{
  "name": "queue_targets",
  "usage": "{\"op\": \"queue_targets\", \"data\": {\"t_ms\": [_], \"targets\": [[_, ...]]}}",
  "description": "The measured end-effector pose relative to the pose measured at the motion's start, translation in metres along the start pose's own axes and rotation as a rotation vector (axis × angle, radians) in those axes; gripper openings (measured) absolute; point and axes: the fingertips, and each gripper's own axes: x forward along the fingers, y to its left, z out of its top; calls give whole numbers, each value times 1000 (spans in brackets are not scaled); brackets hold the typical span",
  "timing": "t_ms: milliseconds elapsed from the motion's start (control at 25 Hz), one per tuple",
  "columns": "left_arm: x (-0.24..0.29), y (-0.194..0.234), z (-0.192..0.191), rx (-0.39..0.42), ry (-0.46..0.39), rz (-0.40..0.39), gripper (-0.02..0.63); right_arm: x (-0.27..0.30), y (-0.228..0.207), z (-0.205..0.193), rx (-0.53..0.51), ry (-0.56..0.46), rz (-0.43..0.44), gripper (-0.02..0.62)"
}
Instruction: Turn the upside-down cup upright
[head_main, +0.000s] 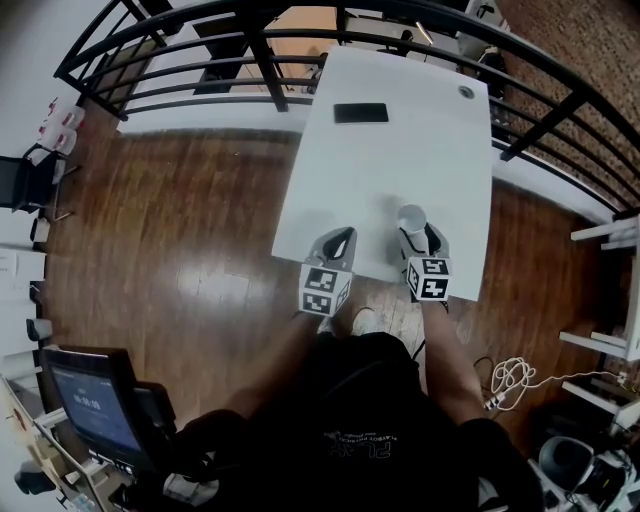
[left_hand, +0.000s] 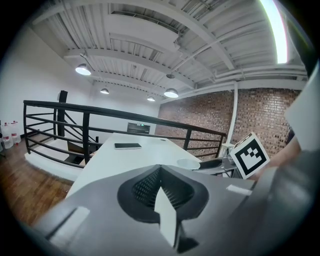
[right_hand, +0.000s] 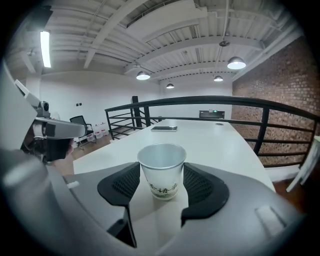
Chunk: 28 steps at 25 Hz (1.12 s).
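Note:
A white paper cup (right_hand: 161, 167) with dark print stands upright, mouth up, between the black pads of my right gripper (right_hand: 161, 171), which touch its sides. In the head view the cup (head_main: 411, 217) is near the front edge of the white table (head_main: 400, 150), with my right gripper (head_main: 418, 236) around it. My left gripper (head_main: 342, 240) rests to the cup's left over the table's front edge, its jaws together and nothing in them. The left gripper view shows its closed pads (left_hand: 160, 172), the cup's rim (left_hand: 188, 163) and the right gripper's marker cube (left_hand: 252, 155).
A black phone (head_main: 360, 113) lies at the far middle of the table, and a round grommet (head_main: 465, 92) sits at its far right corner. A black railing (head_main: 300, 40) runs behind the table. Wooden floor lies to the left; a monitor (head_main: 95, 405) stands at lower left.

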Motion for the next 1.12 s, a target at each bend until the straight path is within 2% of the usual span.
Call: {"op": "queue_targets", "data": {"t_ms": [240,440,640,880,1120], "targets": [[1,-6,-2,9,3,-16,-3,-2,-1,-12,17,15,-14,289],[1,-9,-2,15,1,-16,-3,-5,-4,-14,27,18,-19,331],[-1,-11,0,33,-4,-13,-3,-17,-7,-7,24,-12,-25,331],[-2,-21,9,57,-20,-13,-3,-47,-10,21,24,-95,-18,335],[-8,-34,16,60,-24,17,-3,-78,-16,32,19,-167,-14,242]]}}
